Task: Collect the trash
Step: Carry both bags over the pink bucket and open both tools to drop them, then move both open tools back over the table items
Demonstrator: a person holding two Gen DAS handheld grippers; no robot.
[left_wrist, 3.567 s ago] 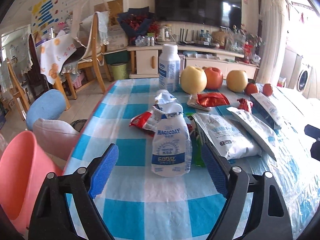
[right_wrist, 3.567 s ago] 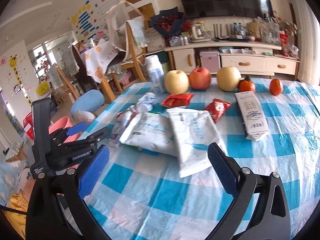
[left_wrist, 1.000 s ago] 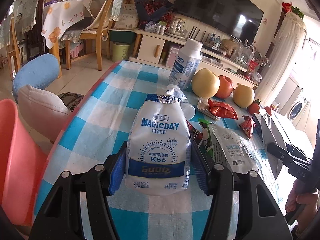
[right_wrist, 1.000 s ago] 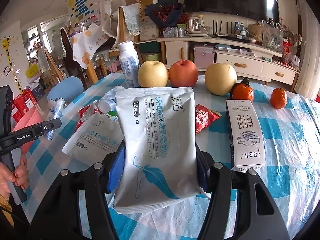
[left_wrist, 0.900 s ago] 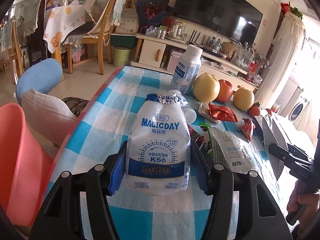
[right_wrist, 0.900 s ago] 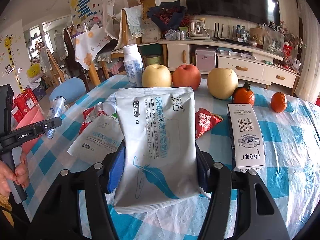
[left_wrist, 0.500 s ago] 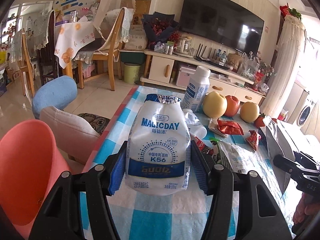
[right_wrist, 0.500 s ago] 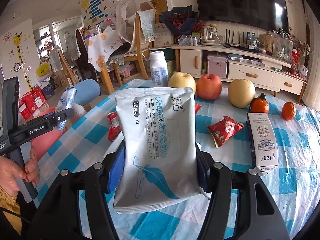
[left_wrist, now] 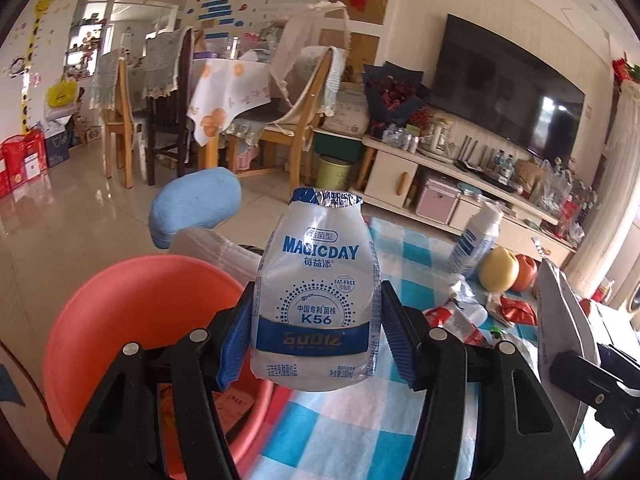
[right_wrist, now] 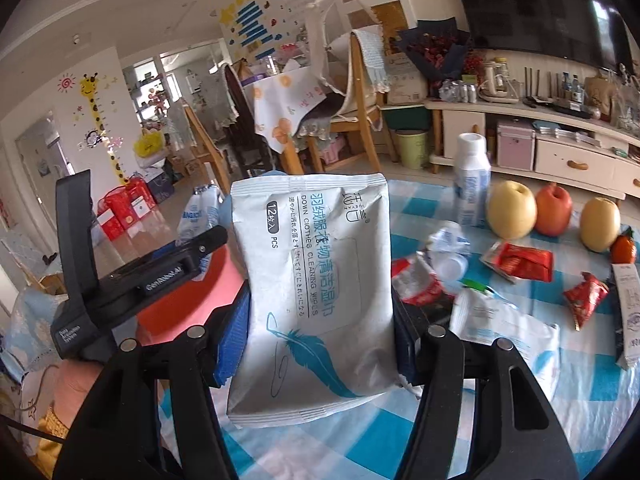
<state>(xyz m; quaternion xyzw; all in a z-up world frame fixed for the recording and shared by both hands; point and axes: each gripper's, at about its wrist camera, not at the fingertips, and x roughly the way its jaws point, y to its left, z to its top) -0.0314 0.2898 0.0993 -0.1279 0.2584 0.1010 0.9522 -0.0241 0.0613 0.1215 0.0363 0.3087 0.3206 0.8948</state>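
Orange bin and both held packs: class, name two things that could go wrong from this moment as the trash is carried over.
1. The left gripper pinches the crumpled yogurt bottle only at its lower sides; such a soft bottle could slip before reaching the orange bin.
2. The right gripper holds the wipes pack just beside the left one, so the two grippers might collide at the bin's rim.
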